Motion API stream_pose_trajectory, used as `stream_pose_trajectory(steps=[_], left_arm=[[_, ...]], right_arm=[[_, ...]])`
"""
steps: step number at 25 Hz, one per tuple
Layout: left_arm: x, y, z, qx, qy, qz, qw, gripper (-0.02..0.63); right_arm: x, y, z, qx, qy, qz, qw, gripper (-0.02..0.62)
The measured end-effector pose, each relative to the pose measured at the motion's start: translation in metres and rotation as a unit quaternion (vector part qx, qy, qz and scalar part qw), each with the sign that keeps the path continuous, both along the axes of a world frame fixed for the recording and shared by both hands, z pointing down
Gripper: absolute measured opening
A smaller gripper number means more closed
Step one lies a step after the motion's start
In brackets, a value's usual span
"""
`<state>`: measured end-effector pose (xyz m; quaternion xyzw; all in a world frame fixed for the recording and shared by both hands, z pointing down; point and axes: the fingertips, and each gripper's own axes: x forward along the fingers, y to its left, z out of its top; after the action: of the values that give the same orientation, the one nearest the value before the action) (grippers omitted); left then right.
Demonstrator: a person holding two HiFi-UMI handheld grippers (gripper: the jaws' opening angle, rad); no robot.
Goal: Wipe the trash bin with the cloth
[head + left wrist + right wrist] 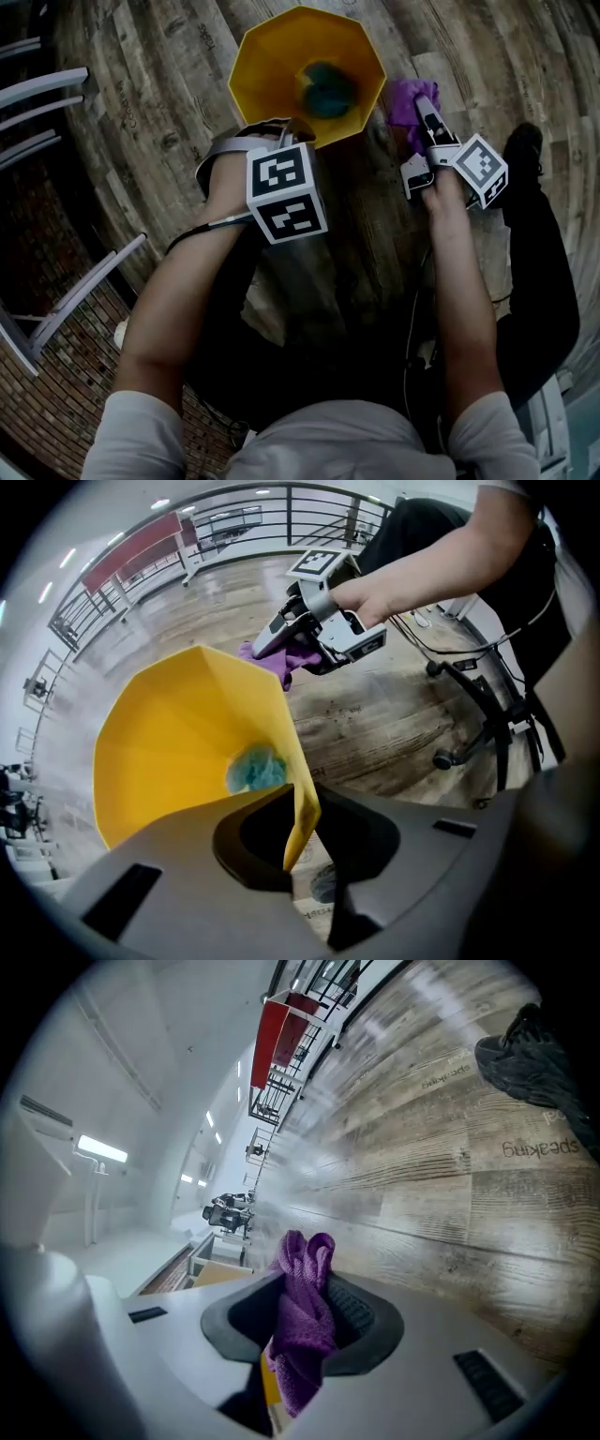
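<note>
1. In my head view the yellow, many-sided plastic trash bin [272, 66] stands upright on the grey-brown wooden plank floor [159, 103], straight ahead of me, with its mouth facing up
2. A small teal fuzzy lump [326, 89] lies at the bottom of the trash bin; I cannot tell what it is
3. My left gripper [298, 129], under its black-and-white marker cube [286, 192], points straight down onto the near rim of the trash bin
4. In the left gripper view the thin yellow wall [178, 742] runs down between the jaws of the left gripper [302, 836]. They are closed on it, one jaw inside the trash bin and one outside, with the teal lump [255, 769] just beyond
5. My right gripper [424, 103] sits just beside the right edge of the trash bin, angled forward and a little down
6. The right gripper view shows the right gripper [305, 1307] clamped on the bunched purple knitted cloth [305, 1326], whose folds stick out past the tips
7. From the left gripper view the cloth [281, 663] hangs at the far rim, under the right gripper [272, 647]; I cannot tell whether it touches the trash bin
8. A black shoe [520, 145] rests on the floor to the right of the right gripper
</note>
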<state>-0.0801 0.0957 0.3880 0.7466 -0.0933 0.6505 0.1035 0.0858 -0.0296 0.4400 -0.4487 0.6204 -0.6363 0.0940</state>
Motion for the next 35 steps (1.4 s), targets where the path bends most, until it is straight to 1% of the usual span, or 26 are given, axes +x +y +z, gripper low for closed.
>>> stream_pose_trajectory(steps=[5, 9, 12, 14, 17, 22, 27, 31, 35], left_arm=[[0.018, 0.004, -0.011, -0.011, 0.012, -0.025, 0.9996, 0.035], [0.022, 0.001, -0.010, -0.015, 0.016, -0.036, 0.9991, 0.034], [0.022, -0.001, -0.008, -0.015, 0.017, -0.040, 0.9989, 0.032], [0.022, -0.002, -0.007, -0.011, 0.018, -0.035, 0.9992, 0.031], [0.025, -0.002, -0.011, -0.005, 0.019, -0.019, 0.9996, 0.029], [0.027, -0.002, -0.014, -0.003, 0.026, -0.011, 0.9996, 0.028], [0.033, -0.005, -0.020, -0.001, 0.035, -0.016, 0.9992, 0.029], [0.040, -0.006, -0.015, -0.003, 0.050, -0.023, 0.9985, 0.029], [0.044, -0.009, -0.014, -0.003, 0.058, -0.020, 0.9981, 0.031]], right_arm=[[-0.005, -0.005, -0.031, 0.024, -0.029, 0.006, 0.999, 0.115], [-0.018, -0.017, -0.052, 0.045, -0.060, 0.001, 0.997, 0.115], [-0.030, -0.025, -0.067, 0.070, -0.084, -0.005, 0.994, 0.115], [-0.036, -0.027, -0.066, 0.076, -0.085, -0.013, 0.993, 0.115], [-0.038, -0.024, -0.054, 0.061, -0.076, -0.020, 0.995, 0.115], [-0.040, -0.020, -0.035, 0.039, -0.070, -0.026, 0.996, 0.115], [-0.041, -0.020, -0.020, 0.029, -0.064, -0.022, 0.997, 0.115], [-0.045, -0.021, 0.005, 0.020, -0.058, -0.020, 0.998, 0.115], [-0.055, -0.028, 0.026, 0.017, -0.047, -0.036, 0.998, 0.115]])
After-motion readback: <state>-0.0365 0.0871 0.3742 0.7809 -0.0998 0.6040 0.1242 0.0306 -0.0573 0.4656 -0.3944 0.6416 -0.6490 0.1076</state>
